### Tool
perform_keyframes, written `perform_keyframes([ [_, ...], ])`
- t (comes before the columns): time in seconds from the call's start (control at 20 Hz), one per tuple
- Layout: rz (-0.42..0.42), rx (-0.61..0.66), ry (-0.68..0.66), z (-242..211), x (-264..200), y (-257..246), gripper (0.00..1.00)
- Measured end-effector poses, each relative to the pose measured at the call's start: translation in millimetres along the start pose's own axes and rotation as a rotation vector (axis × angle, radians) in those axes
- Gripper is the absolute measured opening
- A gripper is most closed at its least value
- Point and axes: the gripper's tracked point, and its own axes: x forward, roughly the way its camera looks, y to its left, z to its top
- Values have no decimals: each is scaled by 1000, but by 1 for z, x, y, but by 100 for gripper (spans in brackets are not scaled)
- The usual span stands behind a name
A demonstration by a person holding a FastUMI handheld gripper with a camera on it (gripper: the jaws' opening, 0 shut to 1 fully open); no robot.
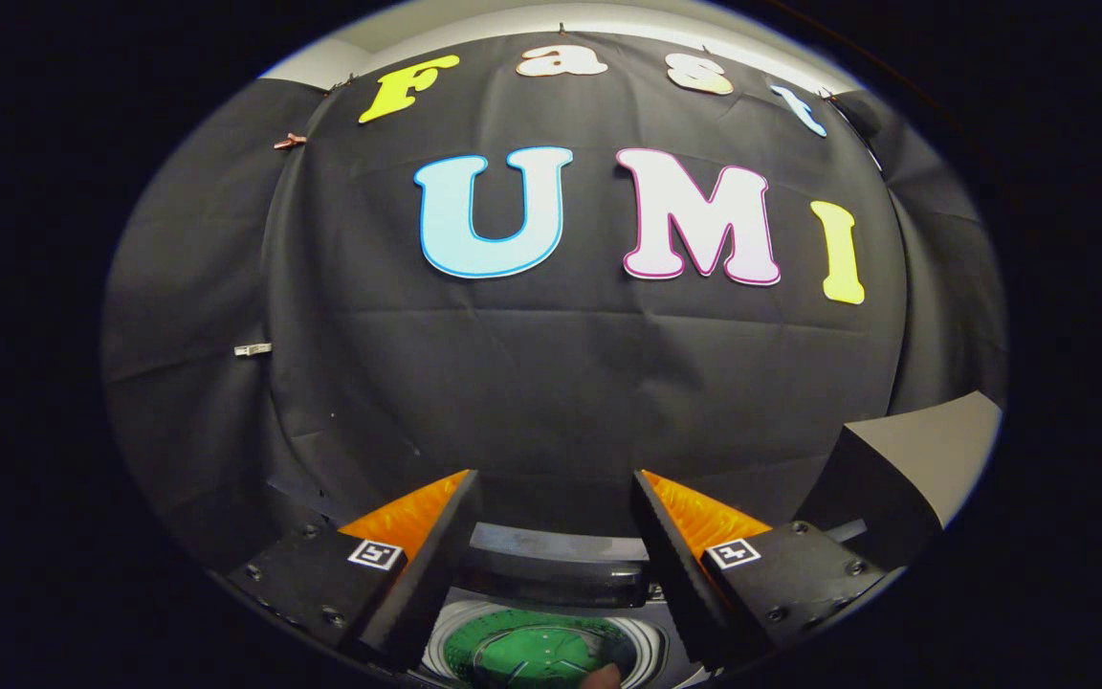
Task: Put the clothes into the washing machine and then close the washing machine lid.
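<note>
My gripper [556, 478] is open, its two fingers spread wide with nothing between them. Below and between the fingers lies a small top-loading washing machine [444, 639] with a white rim. Its round opening shows a green drum [522, 651] inside. The dark lid [561, 555] stands raised behind the opening, just ahead of the fingers' bases. A small brownish bit [601, 677] shows at the drum's near rim; I cannot tell what it is.
A grey, box-like corner [924, 450] juts up beyond the right finger. The booth's black cloth wall [561, 383] hangs close behind the washing machine, with a few clips on its left side.
</note>
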Motion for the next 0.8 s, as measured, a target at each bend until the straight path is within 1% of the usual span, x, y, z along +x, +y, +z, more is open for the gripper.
perform_keyframes([
  [0.2,31,8,40,-30,-27,6,99],
  [0.4,64,-24,144,-86,-53,5,100],
  [0.5,80,-18,174,-105,-61,2,100],
  [0.8,100,32,218,-127,-81,-4,100],
])
